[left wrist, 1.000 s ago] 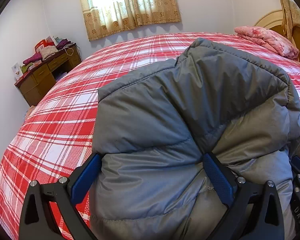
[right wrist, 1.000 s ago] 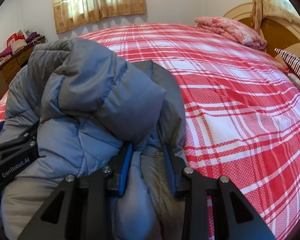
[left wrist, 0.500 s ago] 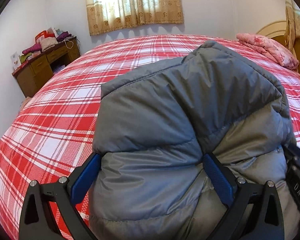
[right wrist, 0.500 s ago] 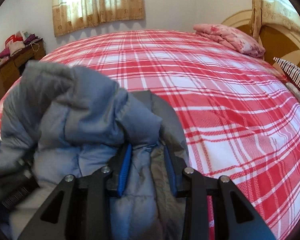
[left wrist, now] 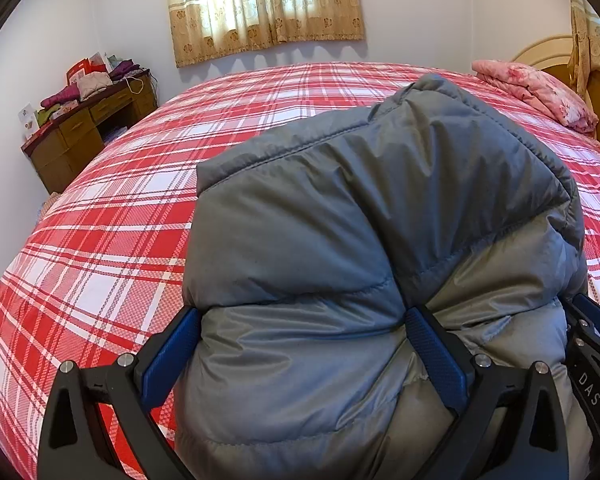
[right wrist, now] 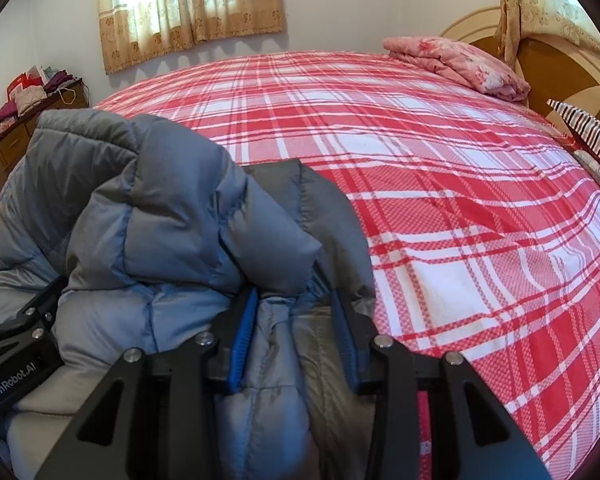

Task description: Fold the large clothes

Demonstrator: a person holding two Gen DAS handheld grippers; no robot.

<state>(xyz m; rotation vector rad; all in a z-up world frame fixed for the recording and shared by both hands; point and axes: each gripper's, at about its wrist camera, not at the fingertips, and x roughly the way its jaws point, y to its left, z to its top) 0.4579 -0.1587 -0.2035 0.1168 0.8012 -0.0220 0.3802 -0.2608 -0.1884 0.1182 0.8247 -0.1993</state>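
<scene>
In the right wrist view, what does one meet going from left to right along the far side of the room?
Desk → curtain → pink quilt → headboard → striped pillow.

Left tongs are spread wide around a fat bundle of gray jacket filling center frame. Red plaid bed behind it, pink blanket upper right, cluttered surface upper left, curtains top.
</scene>
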